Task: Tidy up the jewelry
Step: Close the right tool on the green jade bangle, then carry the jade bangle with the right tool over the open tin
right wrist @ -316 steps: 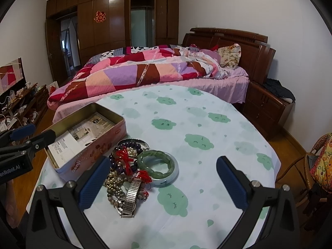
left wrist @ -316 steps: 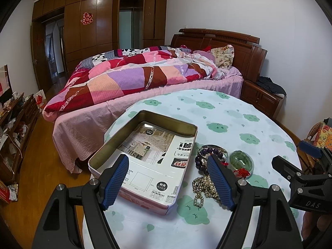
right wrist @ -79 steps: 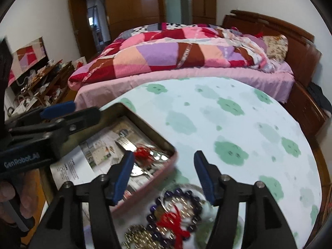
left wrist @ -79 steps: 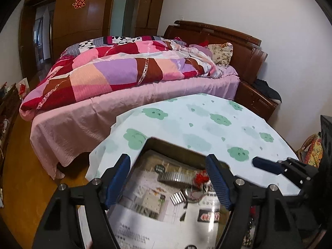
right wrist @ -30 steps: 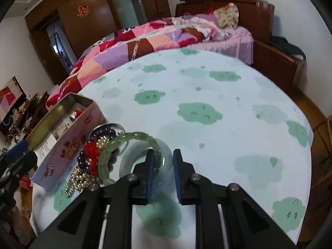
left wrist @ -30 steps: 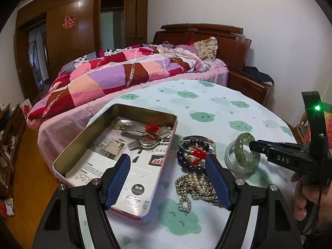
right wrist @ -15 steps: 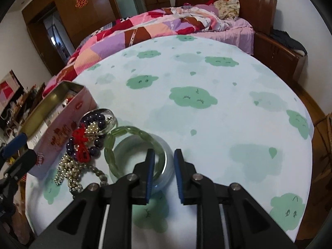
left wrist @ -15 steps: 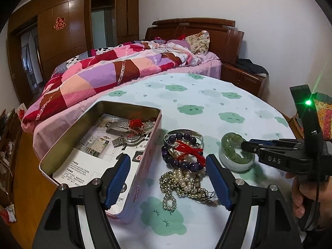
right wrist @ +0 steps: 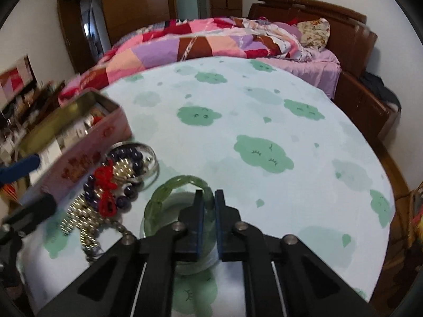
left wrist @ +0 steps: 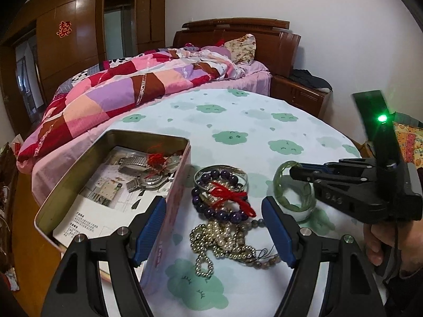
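The right gripper [right wrist: 208, 206] pinches the rim of the green beaded bracelet [right wrist: 169, 187], tilted up off the pale jade bangle [left wrist: 304, 211] on the worktop [left wrist: 251, 121]; this narrow grip could let the beads slip or drag the bangle. The left gripper [left wrist: 214, 232] hangs wide open and empty beside the tin [left wrist: 111, 142]. Half a second ago the bracelet lay flatter.

1. Soft, even indoor light; the white wall [left wrist: 330, 26] is brightest.
2. Strong fisheye bending, with black corners.
3. Right wrist view smeared at left, over the tin box [right wrist: 76, 137].
4. A green indicator light [left wrist: 381, 118] glows.
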A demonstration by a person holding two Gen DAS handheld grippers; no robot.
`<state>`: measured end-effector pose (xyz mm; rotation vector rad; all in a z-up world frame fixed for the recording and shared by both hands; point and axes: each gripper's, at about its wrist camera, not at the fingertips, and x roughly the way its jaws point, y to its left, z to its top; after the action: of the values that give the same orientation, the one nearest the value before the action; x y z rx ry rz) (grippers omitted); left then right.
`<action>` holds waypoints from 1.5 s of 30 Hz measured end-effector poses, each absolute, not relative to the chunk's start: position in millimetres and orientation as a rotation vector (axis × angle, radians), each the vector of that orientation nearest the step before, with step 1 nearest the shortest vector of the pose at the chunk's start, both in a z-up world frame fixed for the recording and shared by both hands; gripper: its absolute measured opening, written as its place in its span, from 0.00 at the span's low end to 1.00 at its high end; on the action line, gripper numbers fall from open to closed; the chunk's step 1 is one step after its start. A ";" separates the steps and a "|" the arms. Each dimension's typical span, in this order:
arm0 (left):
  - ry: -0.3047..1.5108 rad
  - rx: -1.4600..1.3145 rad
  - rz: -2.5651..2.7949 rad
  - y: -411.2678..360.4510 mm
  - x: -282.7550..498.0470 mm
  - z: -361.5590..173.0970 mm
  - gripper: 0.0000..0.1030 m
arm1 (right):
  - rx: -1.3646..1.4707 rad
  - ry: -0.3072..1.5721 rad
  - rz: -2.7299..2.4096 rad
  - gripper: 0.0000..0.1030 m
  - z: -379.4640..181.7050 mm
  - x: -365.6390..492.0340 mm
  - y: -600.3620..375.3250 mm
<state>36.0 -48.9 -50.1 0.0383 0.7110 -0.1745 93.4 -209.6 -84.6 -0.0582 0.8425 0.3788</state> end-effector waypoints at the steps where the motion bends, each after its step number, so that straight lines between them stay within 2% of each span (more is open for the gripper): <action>1: 0.710 0.042 -0.180 -50.9 37.1 -49.6 0.72 | -0.027 0.830 0.377 0.10 -82.2 92.2 -214.8; 6: 0.716 0.072 -0.203 -64.9 44.3 -49.5 0.71 | 0.121 0.760 0.375 0.10 -65.3 83.7 -236.7; 8: 0.740 0.071 -0.220 -70.3 50.7 -53.2 0.57 | 0.159 0.732 0.380 0.10 -57.0 79.2 -241.4; 11: 0.795 0.042 -0.229 -72.7 65.4 -63.8 0.48 | 0.194 0.698 0.368 0.10 -50.6 74.4 -248.1; 16: 0.857 0.045 -0.217 -78.7 84.4 -77.9 0.44 | 0.202 0.708 0.350 0.10 -56.2 74.5 -250.2; 18: 0.874 0.045 -0.213 -80.2 89.6 -83.0 0.29 | 0.201 0.709 0.354 0.10 -57.3 72.6 -250.1; 19: 0.889 0.052 -0.214 -81.7 92.2 -86.1 0.07 | 0.196 0.706 0.357 0.10 -56.7 71.8 -248.1; 20: 0.897 0.055 -0.214 -82.2 92.8 -87.8 0.00 | 0.191 0.703 0.359 0.10 -56.4 70.8 -248.1; 24: 0.852 0.028 -0.214 -74.3 83.2 -74.4 0.00 | 0.174 0.685 0.361 0.10 -52.0 66.6 -246.1; 34: 0.695 -0.048 -0.240 -40.5 59.8 -2.1 0.00 | 0.176 0.662 0.382 0.10 -40.1 61.6 -241.4; 45: 0.644 -0.083 -0.214 -13.3 59.1 21.5 0.00 | 0.167 0.660 0.429 0.10 -25.0 63.5 -226.7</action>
<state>59.1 -13.3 21.5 -0.0825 0.6437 -0.2145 63.5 -226.7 -25.0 0.1673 0.6595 0.4288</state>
